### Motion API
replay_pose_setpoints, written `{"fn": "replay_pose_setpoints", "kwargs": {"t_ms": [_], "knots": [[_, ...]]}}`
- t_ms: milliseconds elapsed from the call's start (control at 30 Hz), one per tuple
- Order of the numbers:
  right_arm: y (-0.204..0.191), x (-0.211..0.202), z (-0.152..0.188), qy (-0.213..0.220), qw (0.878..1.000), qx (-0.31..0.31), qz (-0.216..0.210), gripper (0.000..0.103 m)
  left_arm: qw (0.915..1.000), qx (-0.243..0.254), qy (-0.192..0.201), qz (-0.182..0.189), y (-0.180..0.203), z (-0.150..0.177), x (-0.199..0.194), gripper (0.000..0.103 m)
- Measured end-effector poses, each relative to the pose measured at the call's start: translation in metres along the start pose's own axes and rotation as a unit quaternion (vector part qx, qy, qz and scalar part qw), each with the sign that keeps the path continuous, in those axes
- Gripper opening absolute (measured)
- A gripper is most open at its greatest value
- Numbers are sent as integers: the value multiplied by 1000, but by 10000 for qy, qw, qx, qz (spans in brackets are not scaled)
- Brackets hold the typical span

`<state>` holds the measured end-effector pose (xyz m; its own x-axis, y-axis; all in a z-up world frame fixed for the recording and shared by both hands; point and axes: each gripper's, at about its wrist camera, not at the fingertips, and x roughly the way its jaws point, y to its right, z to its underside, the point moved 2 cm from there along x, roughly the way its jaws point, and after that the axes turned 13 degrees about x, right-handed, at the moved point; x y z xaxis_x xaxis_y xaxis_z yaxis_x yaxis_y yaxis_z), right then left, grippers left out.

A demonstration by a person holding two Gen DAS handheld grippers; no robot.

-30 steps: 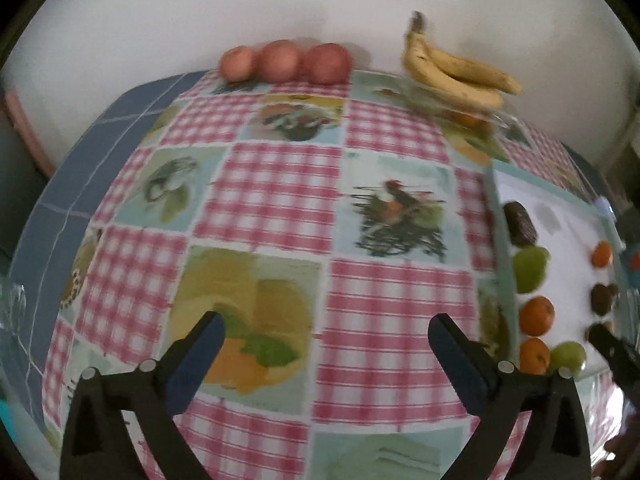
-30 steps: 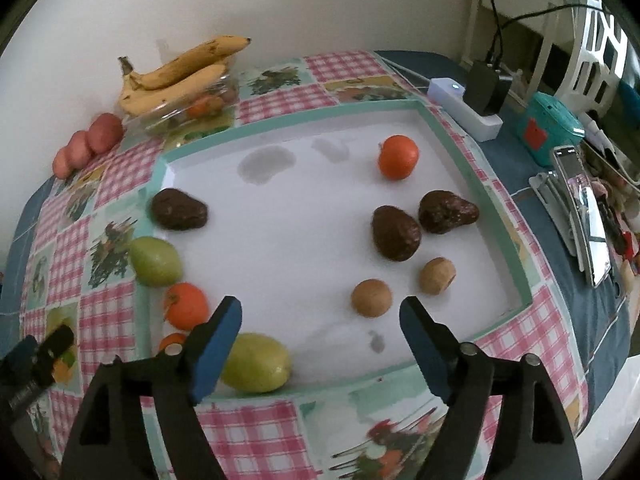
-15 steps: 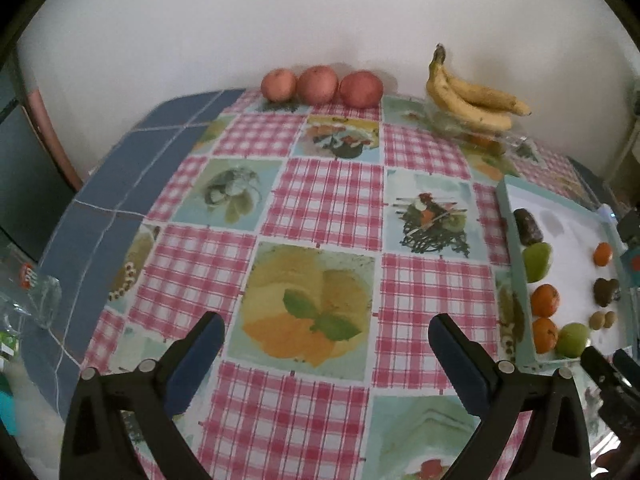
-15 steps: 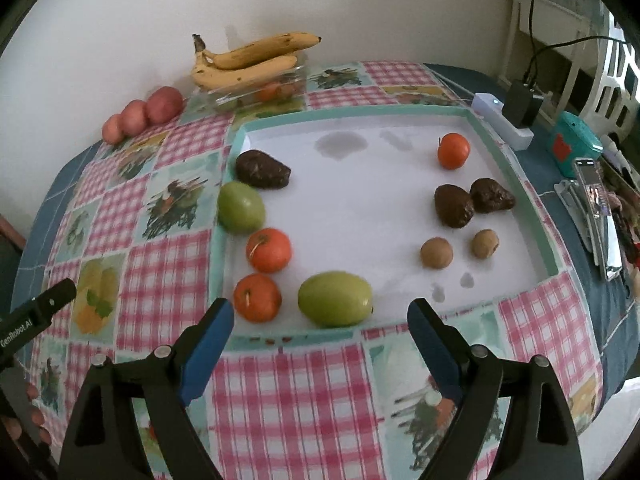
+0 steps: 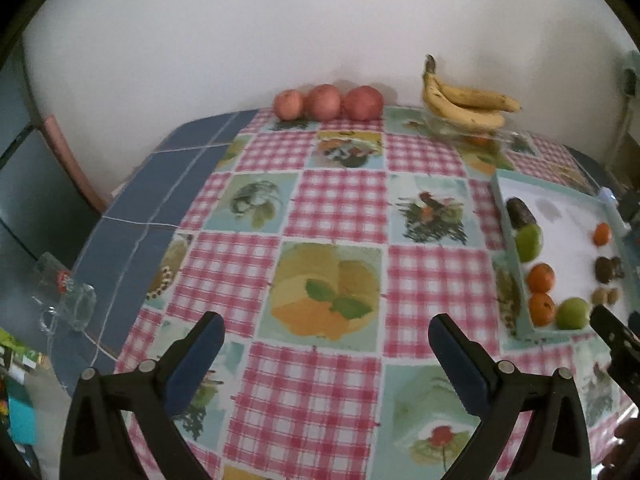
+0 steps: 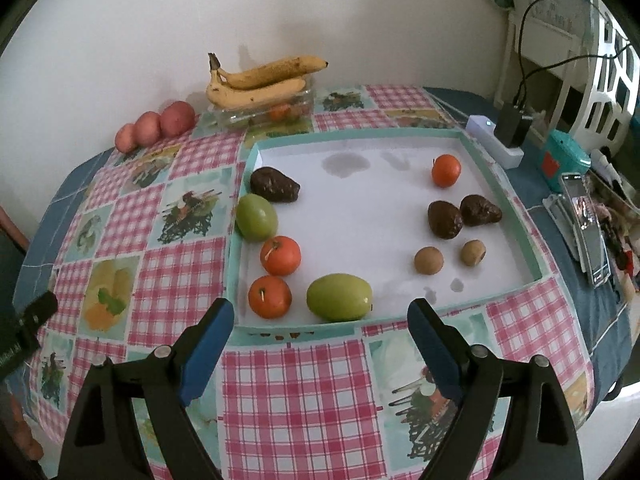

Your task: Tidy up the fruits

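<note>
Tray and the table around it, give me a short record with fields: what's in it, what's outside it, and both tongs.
tray: shallow, teal rim, white floor
inside tray: three oranges, two green fruits, three dark brown fruits, two small brown fruits
by wall: three red apples, bananas on a clear container
left tongs: open, empty
right tongs: open, empty

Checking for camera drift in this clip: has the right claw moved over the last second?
Yes. The right claw has pulled back from the tray; its tips now sit off the near rim.
</note>
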<state>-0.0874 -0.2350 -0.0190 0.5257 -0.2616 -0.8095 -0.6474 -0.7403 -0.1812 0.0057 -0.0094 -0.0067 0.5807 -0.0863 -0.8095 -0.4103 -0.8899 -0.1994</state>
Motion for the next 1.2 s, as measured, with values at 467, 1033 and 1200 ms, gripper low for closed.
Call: {"fn": "replay_pose_setpoints", "kwargs": {"t_ms": [467,1033,1200], "knots": [[-11,-6,3,100,9997,-208,-68,89,9995,-13,-320,87,4,3,8,103],[-15,-5,6,36,9996,-280,-78,89,9993,62,-360,70,9,3,9,103],[-15,-4,7,25,9996,-279,-68,89,9992,70,-385,77,7,3,10,103]]}}
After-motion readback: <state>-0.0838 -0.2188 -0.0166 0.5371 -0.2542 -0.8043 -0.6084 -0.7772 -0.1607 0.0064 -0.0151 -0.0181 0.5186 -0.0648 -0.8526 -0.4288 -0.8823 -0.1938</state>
